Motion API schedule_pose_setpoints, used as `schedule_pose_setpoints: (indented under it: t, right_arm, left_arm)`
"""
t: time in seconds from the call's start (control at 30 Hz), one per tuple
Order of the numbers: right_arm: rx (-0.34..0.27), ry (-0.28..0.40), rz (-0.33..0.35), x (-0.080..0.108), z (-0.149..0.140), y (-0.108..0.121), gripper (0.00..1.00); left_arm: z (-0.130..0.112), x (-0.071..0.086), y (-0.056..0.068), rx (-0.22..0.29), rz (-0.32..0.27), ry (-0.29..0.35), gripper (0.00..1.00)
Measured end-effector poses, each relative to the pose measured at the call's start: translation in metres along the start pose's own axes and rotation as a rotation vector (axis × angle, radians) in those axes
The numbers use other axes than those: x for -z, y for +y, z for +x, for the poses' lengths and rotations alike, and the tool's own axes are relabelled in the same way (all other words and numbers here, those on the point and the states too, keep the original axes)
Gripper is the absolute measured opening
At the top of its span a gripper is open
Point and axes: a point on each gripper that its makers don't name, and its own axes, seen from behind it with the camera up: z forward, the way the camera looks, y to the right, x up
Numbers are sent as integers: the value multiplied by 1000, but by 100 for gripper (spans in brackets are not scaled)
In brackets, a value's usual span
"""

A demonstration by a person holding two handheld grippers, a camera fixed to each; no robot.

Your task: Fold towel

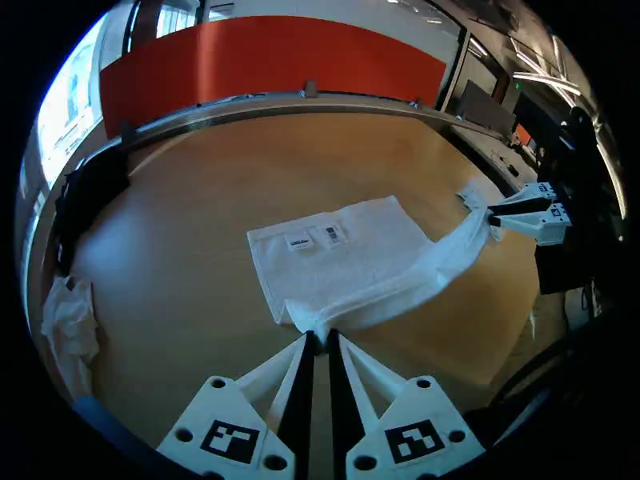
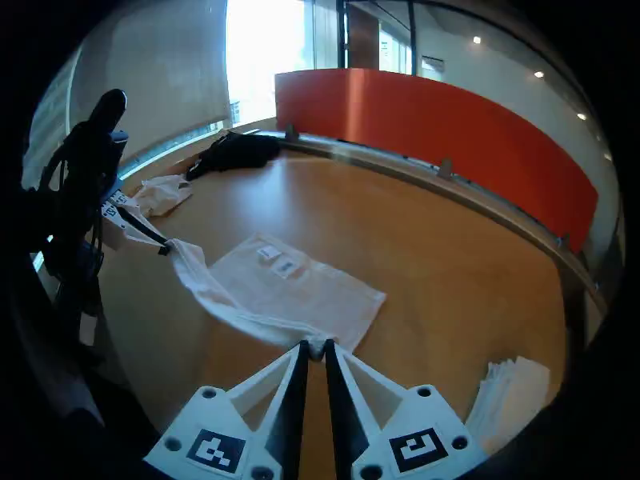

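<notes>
Evidently soft, light and limp, the white terry-cloth towel [image 1: 352,260] sags onto the light wooden counter [image 1: 184,208]. The left hand-held gripper [image 1: 320,336] and right hand-held gripper [image 2: 316,346] each pinch a corner, the sensible hold.

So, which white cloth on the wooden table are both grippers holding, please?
The spread white towel with two labels, mid-table: the left gripper and right gripper each pinch a corner. The crumpled white cloth at the edge lies untouched.
</notes>
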Motion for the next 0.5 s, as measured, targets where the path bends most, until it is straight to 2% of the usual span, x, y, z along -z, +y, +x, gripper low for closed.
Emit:
schedule_pose_setpoints:
  t: [0.3,0.5]
  right_arm:
    - [-15,-18,-7,-26,5,20,16]
    - [-14,-33,-13,-44,7,32,16]
  left_arm:
    - [11,-21,-13,-1,2,-24,12]
    - [30,-30,-25,-14,26,-16,12]
